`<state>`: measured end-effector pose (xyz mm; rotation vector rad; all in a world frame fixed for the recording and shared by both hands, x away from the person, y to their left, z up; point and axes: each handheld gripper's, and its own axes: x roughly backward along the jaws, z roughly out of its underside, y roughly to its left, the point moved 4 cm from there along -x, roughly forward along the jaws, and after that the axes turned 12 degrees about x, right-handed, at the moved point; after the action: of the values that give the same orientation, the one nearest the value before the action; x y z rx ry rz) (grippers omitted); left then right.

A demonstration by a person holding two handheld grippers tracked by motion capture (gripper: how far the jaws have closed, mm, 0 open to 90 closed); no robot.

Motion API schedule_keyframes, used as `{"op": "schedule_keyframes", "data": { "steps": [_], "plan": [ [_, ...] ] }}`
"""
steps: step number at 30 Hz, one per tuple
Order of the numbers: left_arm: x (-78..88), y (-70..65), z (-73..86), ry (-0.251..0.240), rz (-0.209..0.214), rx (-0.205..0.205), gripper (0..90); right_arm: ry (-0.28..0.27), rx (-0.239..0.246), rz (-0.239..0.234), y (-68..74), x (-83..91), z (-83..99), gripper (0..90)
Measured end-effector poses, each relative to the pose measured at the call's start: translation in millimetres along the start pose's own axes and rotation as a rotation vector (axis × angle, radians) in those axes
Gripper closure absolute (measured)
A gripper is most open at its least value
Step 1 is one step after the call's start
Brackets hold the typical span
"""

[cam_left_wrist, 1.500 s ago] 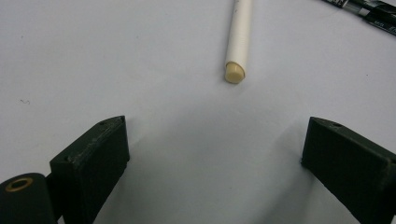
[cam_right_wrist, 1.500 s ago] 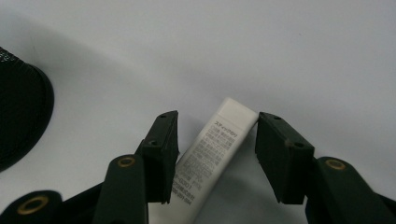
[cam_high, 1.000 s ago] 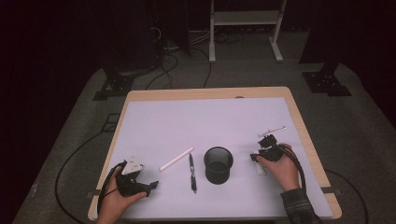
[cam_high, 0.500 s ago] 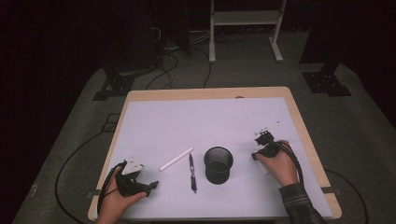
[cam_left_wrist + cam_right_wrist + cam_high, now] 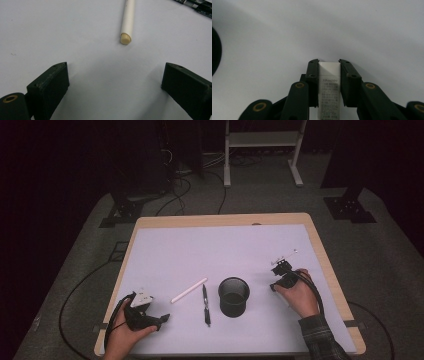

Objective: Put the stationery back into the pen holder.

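My right gripper is shut on a white stick with printed text, which runs back between its jaws. In the high view that gripper sits low over the table's right side, in the person's right hand. A black mesh cup stands to its left, and its edge shows in the right gripper view. Left of the cup lie a black pen and a white pen. My left gripper is open, its jaws wide apart, just short of the white pen's capped end. From above, that gripper is at the front left.
A white sheet covers the wooden table. The black pen's tip shows at the top right of the left gripper view. On the floor behind the table are cables, dark stands and a white frame.
The right gripper has shifted a little away from the person and to the left, still holding the white stick. The left gripper, pens and cup have stayed put.
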<state>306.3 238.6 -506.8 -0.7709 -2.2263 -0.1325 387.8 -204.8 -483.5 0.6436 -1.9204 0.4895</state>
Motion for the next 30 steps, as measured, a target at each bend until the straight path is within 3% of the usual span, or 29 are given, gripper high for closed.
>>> {"op": "schedule_keyframes", "data": {
  "steps": [6, 16, 30],
  "plan": [
    [0.0, 0.0, 0.0, 0.000, 0.000, 0.000, 6.6, -0.012, -0.011, -0.015, -1.5, 0.6, 1.1, 70.4],
    [-0.1, 0.0, -0.1, -0.002, 0.001, 0.001, 6.6, -0.076, -0.018, -0.024, -3.1, 7.2, 5.0, 70.4],
    [0.0, 0.2, -0.2, 0.001, 0.002, 0.001, 6.6, -0.261, -0.031, -0.061, -5.8, 33.7, 10.9, 70.5]
  ]
}}
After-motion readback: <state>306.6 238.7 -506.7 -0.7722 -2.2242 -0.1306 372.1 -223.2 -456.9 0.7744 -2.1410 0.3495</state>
